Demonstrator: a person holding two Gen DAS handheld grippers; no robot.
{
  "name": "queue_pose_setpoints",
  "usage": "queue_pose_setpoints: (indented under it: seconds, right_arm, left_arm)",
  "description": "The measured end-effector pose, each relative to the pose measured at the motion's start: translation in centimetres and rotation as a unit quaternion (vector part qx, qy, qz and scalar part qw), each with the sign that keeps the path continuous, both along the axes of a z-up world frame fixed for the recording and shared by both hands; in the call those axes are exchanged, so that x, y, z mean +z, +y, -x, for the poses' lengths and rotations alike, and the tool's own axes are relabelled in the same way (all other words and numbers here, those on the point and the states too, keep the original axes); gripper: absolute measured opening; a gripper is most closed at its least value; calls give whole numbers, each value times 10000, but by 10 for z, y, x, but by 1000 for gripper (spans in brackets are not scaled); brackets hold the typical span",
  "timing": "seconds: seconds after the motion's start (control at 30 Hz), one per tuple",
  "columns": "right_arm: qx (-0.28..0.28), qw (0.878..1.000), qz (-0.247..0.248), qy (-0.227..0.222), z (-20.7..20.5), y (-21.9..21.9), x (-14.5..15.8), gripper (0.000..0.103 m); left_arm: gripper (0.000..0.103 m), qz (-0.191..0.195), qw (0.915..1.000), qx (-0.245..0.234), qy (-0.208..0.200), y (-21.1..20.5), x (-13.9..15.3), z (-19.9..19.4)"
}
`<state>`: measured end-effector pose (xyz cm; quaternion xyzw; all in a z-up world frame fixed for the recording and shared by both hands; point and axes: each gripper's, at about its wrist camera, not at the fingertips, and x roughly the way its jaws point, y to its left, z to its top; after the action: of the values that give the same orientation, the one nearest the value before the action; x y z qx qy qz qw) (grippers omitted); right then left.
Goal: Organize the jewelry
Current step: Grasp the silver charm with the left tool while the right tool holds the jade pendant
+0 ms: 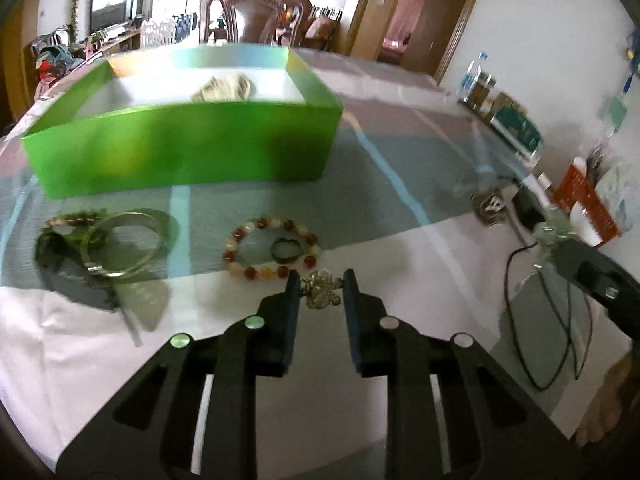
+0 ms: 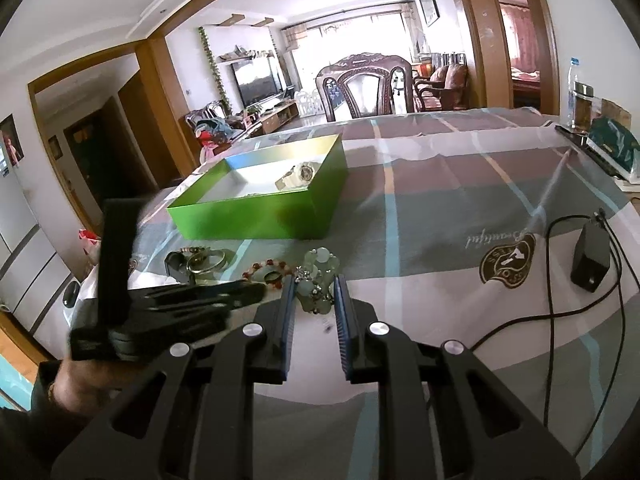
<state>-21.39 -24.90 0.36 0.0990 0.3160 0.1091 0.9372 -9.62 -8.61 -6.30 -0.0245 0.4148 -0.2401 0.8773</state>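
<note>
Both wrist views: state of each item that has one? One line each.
left gripper: closed on the silver ornament.
right gripper: closed on the pale green bead piece, held off the cloth.
green box: open, no lid, white watch lying inside.
red and white bead bracelet: flat on the cloth, dark ring inside its loop.
silver bangle: flat on the cloth, not yet boxed.

Right gripper [image 2: 314,294] clamped on pale green bead bracelet [image 2: 318,280], above plaid cloth [image 2: 440,184]. Left gripper [image 2: 256,290] at left, blurred, state unclear. Green box [image 2: 256,216] behind w/ white watch [image 2: 298,174] inside. Black adapter [image 2: 592,258] at right.
</note>
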Motion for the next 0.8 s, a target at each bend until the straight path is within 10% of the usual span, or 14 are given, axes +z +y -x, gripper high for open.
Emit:
queue_pose_setpoints:
  seconds: [0.37, 0.8]
  right_arm:
    - [455, 9988, -28, -172, -2, 43, 10, 19]
    - [659, 9975, 94, -217, 3, 81, 19, 19]
  left_arm:
    - [22, 140, 9914, 762, -1056, 112, 75, 62]
    - [22, 173, 9868, 1126, -1152, 167, 78, 76]
